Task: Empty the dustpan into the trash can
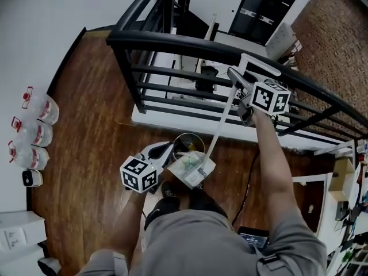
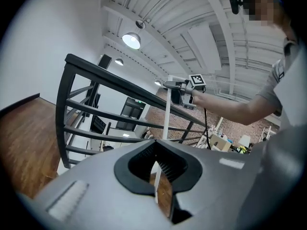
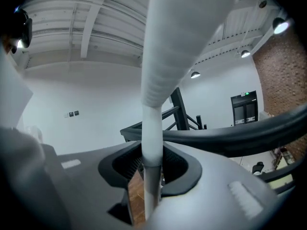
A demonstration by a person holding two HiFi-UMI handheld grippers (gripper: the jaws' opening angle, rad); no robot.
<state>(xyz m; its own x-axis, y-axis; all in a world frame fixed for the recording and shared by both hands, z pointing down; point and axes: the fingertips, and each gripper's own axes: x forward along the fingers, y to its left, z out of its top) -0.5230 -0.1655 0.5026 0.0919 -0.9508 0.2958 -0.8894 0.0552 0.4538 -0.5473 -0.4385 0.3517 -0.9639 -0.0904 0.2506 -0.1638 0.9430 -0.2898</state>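
- Step in hand: tipping. The dustpan [image 1: 194,169], litter aboard, sits at the trash can [image 1: 188,141] rim, not yet emptied.
- Next, in my judgement: lift the pan's rear so the lip pours into the can.
- My right tool [image 3: 152,169] clamps the handle [image 3: 152,104], arm raised; my left tool [image 2: 156,176], held low, appears closed on the pan's thin edge.

Loft-style workspace: brick wall [image 3: 288,75], black railing [image 1: 230,52], wooden floor [image 1: 86,154].

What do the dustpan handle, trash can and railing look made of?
Dustpan handle: white, matte, plastic-looking sleeve over a greyer tube, possibly metal. Trash can: shiny silver rim, likely metal. Railing: black painted bars, probably metal.
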